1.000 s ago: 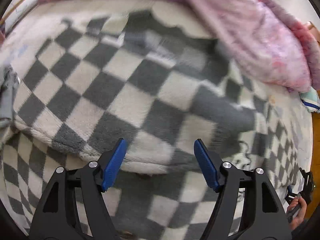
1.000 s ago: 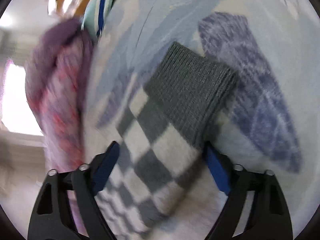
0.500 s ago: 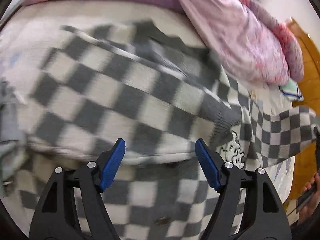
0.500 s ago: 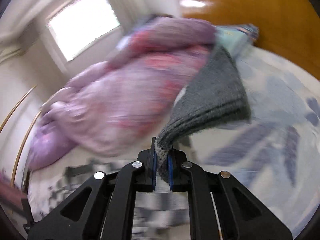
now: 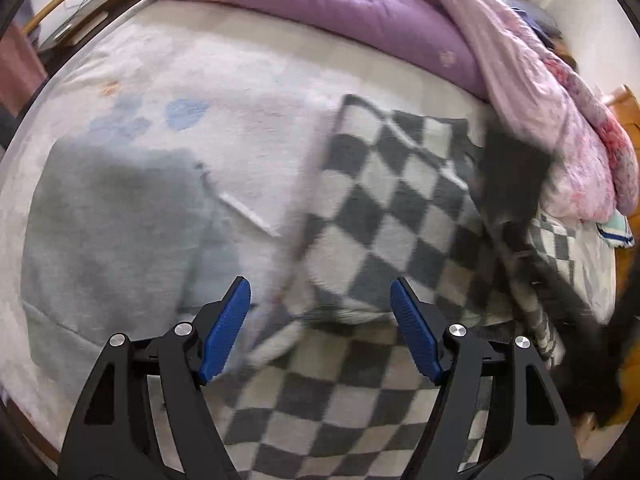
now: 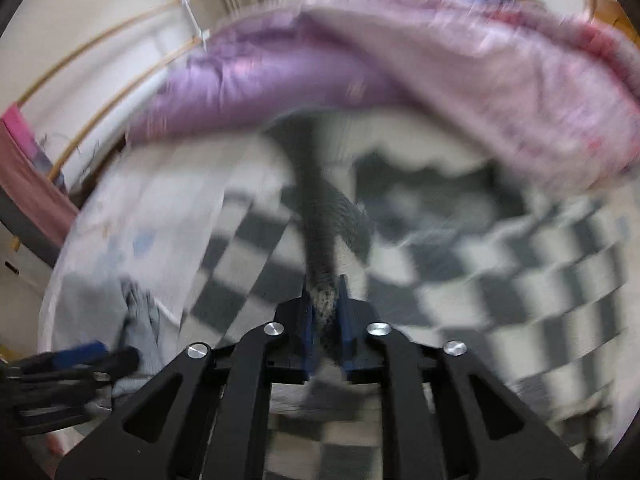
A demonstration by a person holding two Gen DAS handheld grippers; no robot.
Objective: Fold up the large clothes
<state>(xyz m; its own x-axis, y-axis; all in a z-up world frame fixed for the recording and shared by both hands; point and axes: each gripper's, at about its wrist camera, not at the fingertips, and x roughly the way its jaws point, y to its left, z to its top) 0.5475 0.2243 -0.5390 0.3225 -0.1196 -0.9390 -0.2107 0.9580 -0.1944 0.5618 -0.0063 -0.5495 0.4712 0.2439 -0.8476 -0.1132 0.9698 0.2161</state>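
Note:
A grey-and-white checkered sweater (image 5: 384,208) lies partly folded on the bed. My left gripper (image 5: 320,320) is open and empty, hovering over the sweater's near folded edge. My right gripper (image 6: 325,304) is shut on the sweater's dark grey ribbed cuff (image 6: 324,216) and holds the sleeve up over the checkered body (image 6: 500,272). The right wrist view is motion-blurred. The right gripper shows as a dark blur at the right of the left wrist view (image 5: 516,184).
A grey garment (image 5: 104,232) lies on the pale floral sheet (image 5: 208,92) to the left. A purple and pink duvet (image 5: 360,12) is heaped along the far side. A folded teal cloth (image 5: 616,232) lies at the right edge.
My right gripper has carried the sleeve cuff from the bed's right side across over the sweater body. The left view has shifted left, bringing the grey garment into sight.

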